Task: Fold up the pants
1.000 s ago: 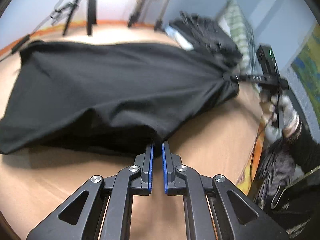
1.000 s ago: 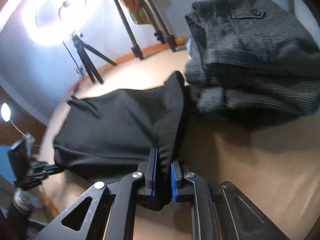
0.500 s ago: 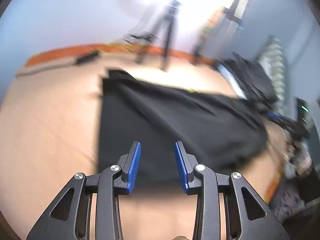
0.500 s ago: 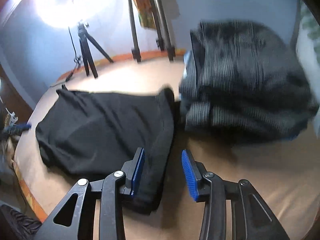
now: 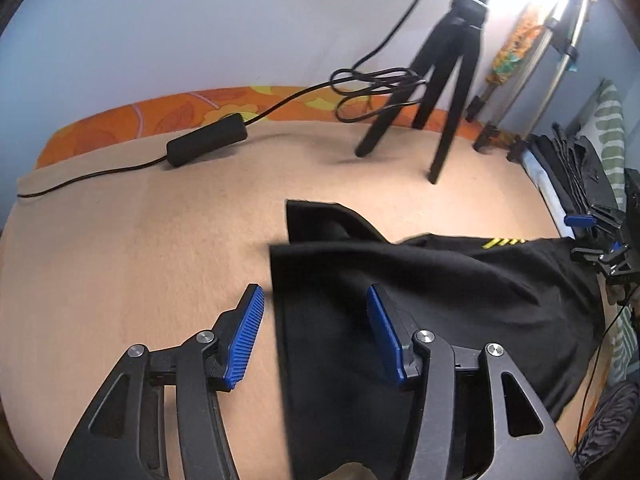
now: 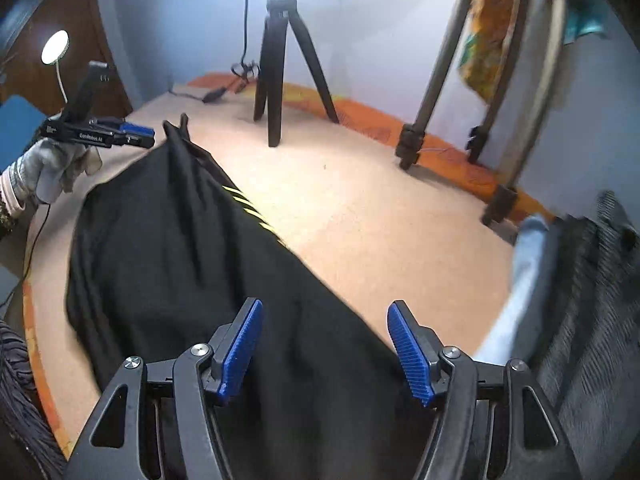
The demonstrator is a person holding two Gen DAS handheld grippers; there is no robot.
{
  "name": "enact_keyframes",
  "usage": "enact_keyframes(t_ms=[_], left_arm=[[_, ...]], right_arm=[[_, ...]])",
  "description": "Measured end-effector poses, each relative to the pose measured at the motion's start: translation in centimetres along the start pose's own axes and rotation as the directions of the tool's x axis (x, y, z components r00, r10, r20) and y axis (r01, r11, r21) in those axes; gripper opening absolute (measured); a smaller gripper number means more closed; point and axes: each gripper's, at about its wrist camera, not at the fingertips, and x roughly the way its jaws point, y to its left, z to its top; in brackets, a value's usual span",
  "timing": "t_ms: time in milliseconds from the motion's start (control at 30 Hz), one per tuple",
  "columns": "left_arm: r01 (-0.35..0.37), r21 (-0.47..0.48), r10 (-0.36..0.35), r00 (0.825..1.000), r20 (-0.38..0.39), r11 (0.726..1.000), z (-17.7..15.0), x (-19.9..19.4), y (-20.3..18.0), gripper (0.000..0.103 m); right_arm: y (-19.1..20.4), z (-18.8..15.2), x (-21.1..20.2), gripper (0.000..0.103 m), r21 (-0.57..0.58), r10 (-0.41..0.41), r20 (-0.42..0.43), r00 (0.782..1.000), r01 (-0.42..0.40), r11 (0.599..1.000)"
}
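Fingers (image 5: 248, 332) of the left gripper (image 5: 316, 332) and right gripper (image 6: 326, 350) have just been spread, nothing pinched; the black pants (image 6: 180, 260) are seen lying folded on the desk (image 5: 140, 240) beneath both.

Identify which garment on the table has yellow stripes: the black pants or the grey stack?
The black pants, spread flat beneath both grippers, show short yellow stripes along their far edge. The grey stack at the right is plain ribbed fabric.
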Motion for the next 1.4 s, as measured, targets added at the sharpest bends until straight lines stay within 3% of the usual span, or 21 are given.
enact_keyframes(t_ms=[367, 400, 433, 500, 633, 733, 867, 933, 967, 1033, 1167, 1300, 1400], left_arm=[[0.053, -0.006, -0.053, 0.997, 0.048, 0.999, 0.8, 1.0, 1.9, 0.055], [0.056, -0.014, -0.055, 0.997, 0.056, 0.998, 1.0, 1.1, 2.0, 0.055], [0.060, -0.020, -0.058, 0.996, 0.061, 0.998, 1.0, 1.1, 2.0, 0.055], [0.052, -0.022, -0.050, 0.996, 0.074, 0.998, 1.1, 1.1, 1.9, 0.055], [0.034, -0.014, -0.033, 0.996, 0.077, 0.999, 1.2, 1.0, 2.0, 0.055], [0.040, -0.028, -0.038, 0.995, 0.088, 0.999, 1.6, 1.3, 1.8, 0.055], [0.022, 0.014, -0.023, 0.997, 0.077, 1.000, 2.2, 2.3, 0.4, 0.060], [-0.009, 0.052, 0.005, 0.997, 0.076, 0.999, 2.2, 2.7, -0.4, 0.060], [-0.053, 0.088, 0.046, 0.996, 0.074, 0.995, 2.2, 2.9, -1.0, 0.060], [-0.140, 0.122, 0.132, 0.989, 0.072, 0.983, 2.4, 3.2, -1.6, 0.060], [-0.178, 0.038, 0.172, 0.976, 0.130, 0.983, 2.9, 1.1, -0.9, 0.059], [-0.160, 0.033, 0.152, 0.973, 0.172, 0.987, 2.1, -2.9, -1.8, 0.058], [-0.069, 0.057, 0.056, 0.979, 0.194, 0.996, -0.3, -6.6, -4.2, 0.059]], right_arm=[[-1.2, 0.0, 5.0, 0.066, -0.006, 0.106, -0.120, 0.987, -0.108, 0.994], [-1.0, -0.1, 4.8, 0.052, -0.015, 0.099, -0.106, 0.989, -0.101, 0.995], [-0.9, -0.2, 4.7, 0.022, -0.015, 0.095, -0.099, 0.991, -0.097, 0.995], [-0.8, -0.3, 4.1, 0.003, 0.015, 0.097, -0.085, 0.992, -0.096, 0.995], [0.0, -1.2, 0.2, 0.001, 0.004, 0.003, 0.044, 0.999, -0.003, 1.000], [-1.1, -1.8, -0.1, 0.001, 0.056, -0.087, 0.046, 0.995, 0.085, 0.995], [-1.9, -1.8, 1.0, 0.002, 0.085, -0.068, 0.020, 0.998, 0.066, 0.994], [-2.0, -1.7, 1.3, 0.008, 0.083, -0.059, 0.018, 0.998, 0.057, 0.995], [-2.2, -1.8, 1.0, 0.013, 0.082, -0.064, 0.013, 0.998, 0.062, 0.995], [-2.4, -1.7, 0.9, 0.040, 0.088, -0.075, 0.011, 0.997, 0.074, 0.993], [-2.3, -2.4, -1.4, 0.045, 0.121, -0.087, 0.058, 0.995, 0.079, 0.990], [-1.4, -4.4, -5.4, 0.060, 0.169, -0.123, 0.112, 0.986, 0.103, 0.980], [-1.4, -7.0, -8.3, 0.062, 0.266, -0.172, 0.112, 0.979, 0.137, 0.954]])
